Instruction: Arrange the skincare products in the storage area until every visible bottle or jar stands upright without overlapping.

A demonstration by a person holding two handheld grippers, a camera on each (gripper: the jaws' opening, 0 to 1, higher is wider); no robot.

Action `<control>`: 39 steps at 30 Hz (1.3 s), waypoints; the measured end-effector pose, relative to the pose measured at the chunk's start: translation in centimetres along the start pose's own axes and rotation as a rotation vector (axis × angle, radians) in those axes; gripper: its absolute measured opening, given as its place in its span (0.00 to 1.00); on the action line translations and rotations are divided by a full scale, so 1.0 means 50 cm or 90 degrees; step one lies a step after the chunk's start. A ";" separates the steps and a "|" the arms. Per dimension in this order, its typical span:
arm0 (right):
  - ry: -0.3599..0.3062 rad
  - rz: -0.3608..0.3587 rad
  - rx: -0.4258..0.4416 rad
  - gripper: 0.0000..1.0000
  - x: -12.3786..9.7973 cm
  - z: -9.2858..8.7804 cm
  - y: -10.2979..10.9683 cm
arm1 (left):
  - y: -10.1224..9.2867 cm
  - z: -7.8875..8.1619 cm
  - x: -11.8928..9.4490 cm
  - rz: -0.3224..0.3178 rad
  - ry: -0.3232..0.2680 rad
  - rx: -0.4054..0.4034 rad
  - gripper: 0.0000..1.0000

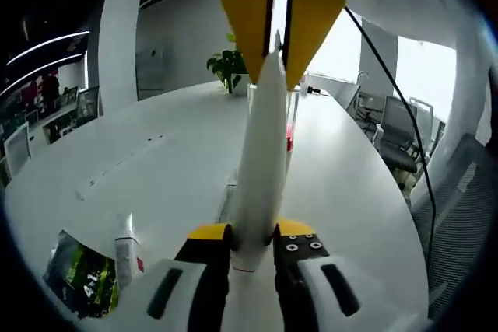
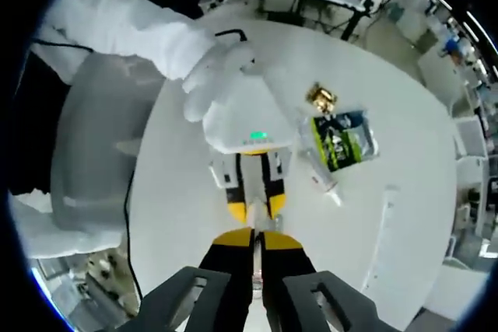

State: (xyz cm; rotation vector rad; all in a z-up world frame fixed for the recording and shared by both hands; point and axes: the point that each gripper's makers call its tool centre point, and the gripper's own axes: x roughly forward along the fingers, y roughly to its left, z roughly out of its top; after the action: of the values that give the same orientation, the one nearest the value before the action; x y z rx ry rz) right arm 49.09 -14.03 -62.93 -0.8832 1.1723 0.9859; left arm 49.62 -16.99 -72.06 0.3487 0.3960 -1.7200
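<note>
- Long white plastic tube (image 1: 261,153), held in mid-air above the white oval desk (image 1: 156,161): left gripper (image 1: 253,250) jaws pinch its lower end, right gripper (image 1: 278,29) jaws pinch its upper end.
- Green-and-white printed pouch (image 2: 342,139), small white tube (image 2: 315,162), gold-wrapped item (image 2: 320,97) lie together on desk.
- Potted green plant (image 1: 228,68) at far edge.

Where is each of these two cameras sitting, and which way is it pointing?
Left gripper view: rides on the left gripper, looking along its fingers across a long white table toward a potted plant; those fingers clamp a white tube, whose far end the right gripper pinches.
Right gripper view: rides on the right gripper, looking down at the table; the person's white-gloved hand and sleeve hold the left gripper opposite.
Shared: each other's gripper, the table, a green-and-black packet.
</note>
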 end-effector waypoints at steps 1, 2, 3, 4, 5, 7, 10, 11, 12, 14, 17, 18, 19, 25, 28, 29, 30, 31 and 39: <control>0.000 -0.001 -0.001 0.00 -0.001 -0.004 -0.001 | 0.001 0.001 0.002 -0.002 -0.002 0.006 0.18; 0.000 -0.006 0.010 0.00 -0.002 -0.010 -0.007 | 0.006 0.002 0.003 -0.006 -0.003 0.006 0.18; -0.005 -0.006 0.015 0.00 -0.003 -0.010 -0.010 | 0.008 0.003 0.005 -0.008 -0.004 0.006 0.18; -0.007 -0.006 0.022 0.00 -0.003 -0.011 -0.012 | 0.007 0.005 0.006 -0.012 -0.002 0.014 0.18; -0.010 -0.009 0.023 0.00 -0.003 -0.012 -0.015 | 0.008 0.006 0.007 -0.012 0.000 0.016 0.18; -0.012 -0.015 0.030 0.00 -0.003 -0.012 -0.021 | 0.011 0.007 0.009 -0.012 0.006 0.023 0.18; -0.014 -0.016 0.041 0.00 -0.004 -0.013 -0.022 | 0.022 0.007 0.011 -0.023 0.015 0.041 0.18; -0.014 -0.012 0.042 0.00 -0.004 -0.013 -0.020 | 0.022 0.007 0.011 -0.031 0.017 0.041 0.18; -0.014 -0.011 0.042 0.00 -0.004 -0.013 -0.019 | 0.020 0.006 0.011 -0.040 0.020 0.044 0.18; -0.017 -0.015 0.045 0.00 -0.003 -0.011 -0.021 | 0.016 0.008 0.012 -0.046 0.024 0.045 0.18; -0.021 -0.023 0.045 0.00 -0.004 -0.015 -0.030 | 0.005 0.013 0.015 -0.052 0.031 0.039 0.18; -0.025 -0.019 0.050 0.00 -0.004 -0.017 -0.029 | 0.005 0.012 0.015 -0.053 0.033 0.034 0.18; -0.030 -0.015 0.046 0.00 -0.005 -0.017 -0.027 | 0.008 0.011 0.015 -0.053 0.032 0.035 0.18; -0.048 -0.019 0.024 0.00 0.001 -0.018 -0.026 | 0.018 0.010 0.019 -0.054 0.030 0.025 0.18; -0.050 -0.016 0.030 0.00 0.005 -0.018 -0.025 | 0.015 0.010 0.020 -0.058 0.031 0.029 0.17; -0.050 -0.016 0.031 0.00 0.006 -0.017 -0.023 | 0.016 0.009 0.020 -0.059 0.031 0.029 0.18; -0.049 -0.014 0.034 0.00 0.006 -0.017 -0.021 | 0.013 0.009 0.020 -0.063 0.033 0.031 0.18; -0.048 -0.013 0.035 0.00 0.006 -0.016 -0.019 | 0.009 0.010 0.019 -0.065 0.034 0.044 0.18; -0.051 -0.007 0.044 0.00 0.006 -0.014 -0.013 | -0.005 0.011 0.018 -0.062 0.047 0.051 0.18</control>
State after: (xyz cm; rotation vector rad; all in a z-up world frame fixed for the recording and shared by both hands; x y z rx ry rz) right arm 49.52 -14.86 -63.33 -0.7876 1.1252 0.9587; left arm 49.18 -17.98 -71.97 0.4581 0.4043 -1.8260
